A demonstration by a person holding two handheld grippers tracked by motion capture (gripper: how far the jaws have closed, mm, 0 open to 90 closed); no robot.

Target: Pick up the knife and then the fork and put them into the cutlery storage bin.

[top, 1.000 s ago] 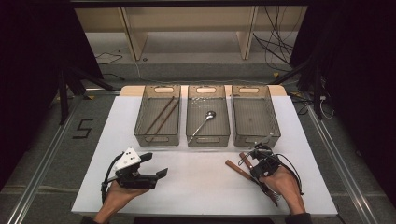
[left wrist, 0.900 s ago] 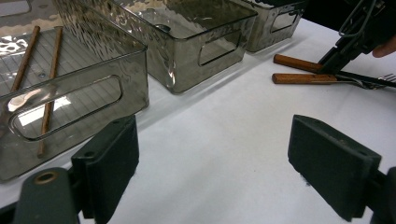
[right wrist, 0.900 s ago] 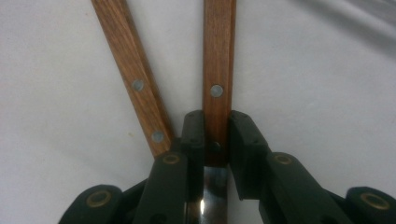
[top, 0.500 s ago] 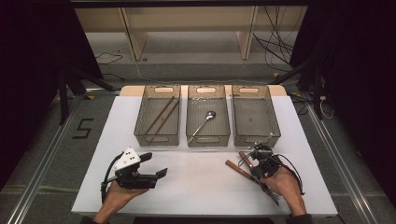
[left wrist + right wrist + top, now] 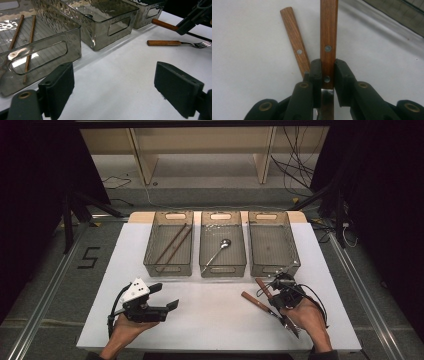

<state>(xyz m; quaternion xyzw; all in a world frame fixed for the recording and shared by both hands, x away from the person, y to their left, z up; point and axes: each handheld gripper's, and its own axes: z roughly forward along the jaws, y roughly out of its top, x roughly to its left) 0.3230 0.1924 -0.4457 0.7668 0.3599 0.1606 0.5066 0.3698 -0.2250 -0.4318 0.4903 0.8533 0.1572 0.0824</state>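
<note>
Wooden-handled utensil (image 5: 328,47) clamped in right gripper (image 5: 327,72), perhaps a knife, left gripper (image 5: 120,85) agape

1. my left gripper (image 5: 167,306) sits low at the near left, jaws spread wide, nothing between them.
2. my right gripper (image 5: 327,72) is clamped on a wooden handle (image 5: 328,32).

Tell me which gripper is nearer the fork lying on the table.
Right. The right gripper, shut on a wooden-handled utensil, sits just beside the fork. The left gripper is open, far across the table from it.
</note>
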